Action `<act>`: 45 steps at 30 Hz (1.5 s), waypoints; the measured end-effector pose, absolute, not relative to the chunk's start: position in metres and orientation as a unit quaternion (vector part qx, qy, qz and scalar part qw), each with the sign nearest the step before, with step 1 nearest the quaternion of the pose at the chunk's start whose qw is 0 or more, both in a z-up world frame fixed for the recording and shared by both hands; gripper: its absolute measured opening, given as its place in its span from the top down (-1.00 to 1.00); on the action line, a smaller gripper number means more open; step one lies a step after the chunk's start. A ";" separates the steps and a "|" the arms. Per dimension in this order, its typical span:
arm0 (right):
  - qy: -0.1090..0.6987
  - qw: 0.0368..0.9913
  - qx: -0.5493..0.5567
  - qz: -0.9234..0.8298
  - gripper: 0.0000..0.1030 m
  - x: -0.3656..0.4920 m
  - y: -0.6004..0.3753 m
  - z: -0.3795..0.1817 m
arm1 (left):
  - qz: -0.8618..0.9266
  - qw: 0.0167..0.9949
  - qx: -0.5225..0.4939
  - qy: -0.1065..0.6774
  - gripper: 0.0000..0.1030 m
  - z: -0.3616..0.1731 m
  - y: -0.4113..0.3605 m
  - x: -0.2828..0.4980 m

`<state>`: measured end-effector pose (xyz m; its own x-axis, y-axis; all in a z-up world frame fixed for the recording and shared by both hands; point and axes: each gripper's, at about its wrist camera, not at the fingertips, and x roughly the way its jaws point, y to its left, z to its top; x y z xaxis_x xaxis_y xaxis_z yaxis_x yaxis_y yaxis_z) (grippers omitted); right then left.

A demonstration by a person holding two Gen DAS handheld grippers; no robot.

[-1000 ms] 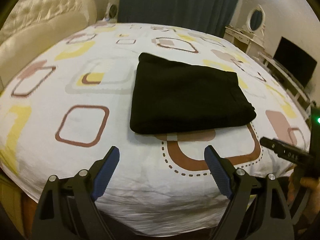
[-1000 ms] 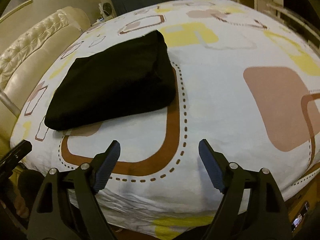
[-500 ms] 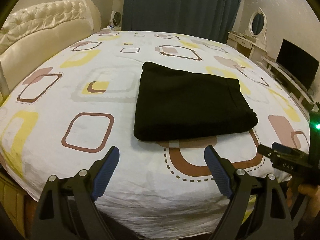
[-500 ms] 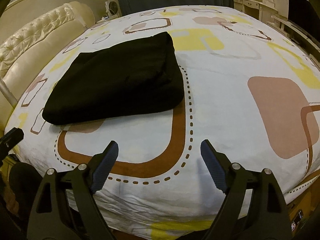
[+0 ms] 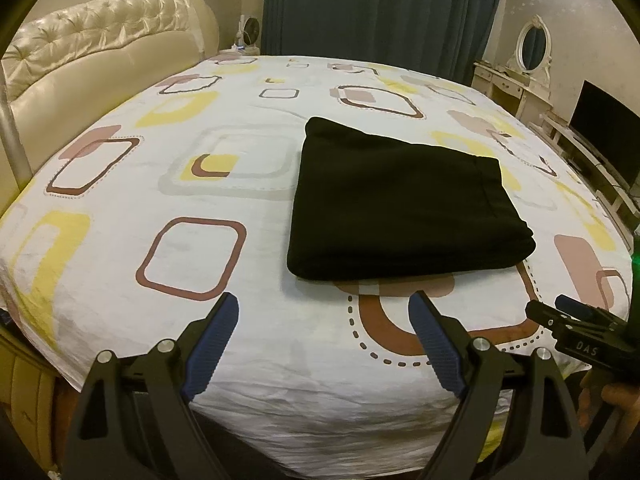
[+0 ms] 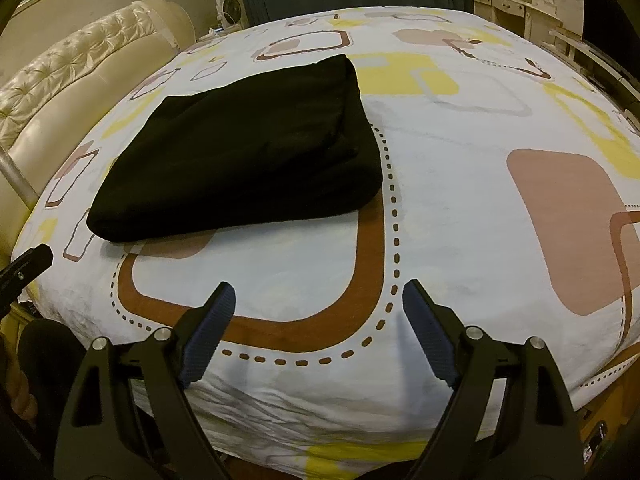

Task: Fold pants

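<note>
The black pants (image 5: pixel 400 204) lie folded into a thick rectangle on the patterned bed sheet (image 5: pixel 224 240). They also show in the right wrist view (image 6: pixel 248 160), up and left of centre. My left gripper (image 5: pixel 324 304) is open and empty, held over the bed's near edge, short of the pants. My right gripper (image 6: pixel 316 292) is open and empty, also over the near edge, apart from the pants. The right gripper's tip shows in the left wrist view (image 5: pixel 560 312) at the far right.
A cream tufted headboard (image 5: pixel 100 64) runs along the left. Dark curtains (image 5: pixel 380 12) hang behind the bed. A white dressing table with an oval mirror (image 5: pixel 532 44) and a dark screen (image 5: pixel 604 120) stand at the right.
Both grippers have drawn back and risen from the bed, so more of the room shows. The folded pants have not moved. Both grippers stay open.
</note>
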<state>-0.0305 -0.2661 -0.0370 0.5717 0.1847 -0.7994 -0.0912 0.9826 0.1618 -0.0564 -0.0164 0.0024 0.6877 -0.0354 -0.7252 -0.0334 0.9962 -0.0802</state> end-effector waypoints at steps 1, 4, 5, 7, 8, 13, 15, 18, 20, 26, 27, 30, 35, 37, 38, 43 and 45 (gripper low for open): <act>0.456 0.885 0.052 0.078 -0.66 -0.031 -0.266 -0.037 | 0.001 0.916 -0.043 0.398 -0.67 0.002 -0.016 -0.056; 0.458 0.884 0.052 0.079 -0.67 -0.031 -0.266 -0.038 | 0.000 0.914 -0.045 0.402 -0.67 0.001 -0.015 -0.055; 0.458 0.884 0.052 0.079 -0.67 -0.031 -0.266 -0.039 | -0.001 0.914 -0.045 0.402 -0.67 0.002 -0.015 -0.056; 0.460 0.883 0.052 0.080 -0.67 -0.030 -0.265 -0.039 | 0.001 0.917 -0.045 0.397 -0.67 0.003 -0.015 -0.057; 0.460 0.883 0.051 0.080 -0.67 -0.030 -0.265 -0.040 | 0.000 0.917 -0.045 0.396 -0.67 0.003 -0.015 -0.057; 0.460 0.882 0.051 0.082 -0.67 -0.031 -0.264 -0.040 | -0.003 0.918 -0.048 0.394 -0.67 0.004 -0.015 -0.057; 0.462 0.882 0.051 0.082 -0.67 -0.031 -0.263 -0.041 | -0.002 0.917 -0.049 0.396 -0.67 0.003 -0.015 -0.057; 0.463 0.881 0.051 0.083 -0.67 -0.032 -0.262 -0.042 | 0.005 0.914 -0.050 0.402 -0.67 0.003 -0.013 -0.056; 0.464 0.880 0.051 0.084 -0.67 -0.031 -0.262 -0.043 | 0.002 0.910 -0.051 0.412 -0.67 0.002 -0.013 -0.054; 0.466 0.879 0.050 0.088 -0.67 -0.031 -0.260 -0.044 | 0.004 0.908 -0.046 0.416 -0.67 0.000 -0.014 -0.053; 0.466 0.879 0.049 0.089 -0.67 -0.031 -0.260 -0.044 | 0.005 0.908 -0.044 0.416 -0.67 0.000 -0.014 -0.053; 0.466 0.879 0.049 0.089 -0.67 -0.032 -0.260 -0.044 | 0.006 0.911 -0.038 0.411 -0.67 0.002 -0.015 -0.054; 0.467 0.878 0.048 0.090 -0.67 -0.032 -0.258 -0.044 | 0.006 0.912 -0.030 0.409 -0.67 0.003 -0.018 -0.054; 0.467 0.878 0.048 0.091 -0.67 -0.033 -0.258 -0.044 | 0.006 0.913 -0.032 0.406 -0.67 0.003 -0.018 -0.055; 0.467 0.878 0.047 0.091 -0.67 -0.033 -0.258 -0.044 | 0.006 0.914 -0.031 0.405 -0.67 0.003 -0.018 -0.055; 0.469 0.877 0.047 0.094 -0.67 -0.032 -0.257 -0.045 | 0.006 0.914 -0.031 0.404 -0.67 0.004 -0.018 -0.055; 0.470 0.876 0.047 0.095 -0.67 -0.032 -0.256 -0.046 | 0.005 0.914 -0.031 0.405 -0.67 0.004 -0.017 -0.055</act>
<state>-0.0325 -0.2562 -0.0459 0.5408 0.2104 -0.8144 -0.1220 0.9776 0.1716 -0.0545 -0.0175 0.0040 0.6714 -0.0164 -0.7410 -0.0331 0.9981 -0.0521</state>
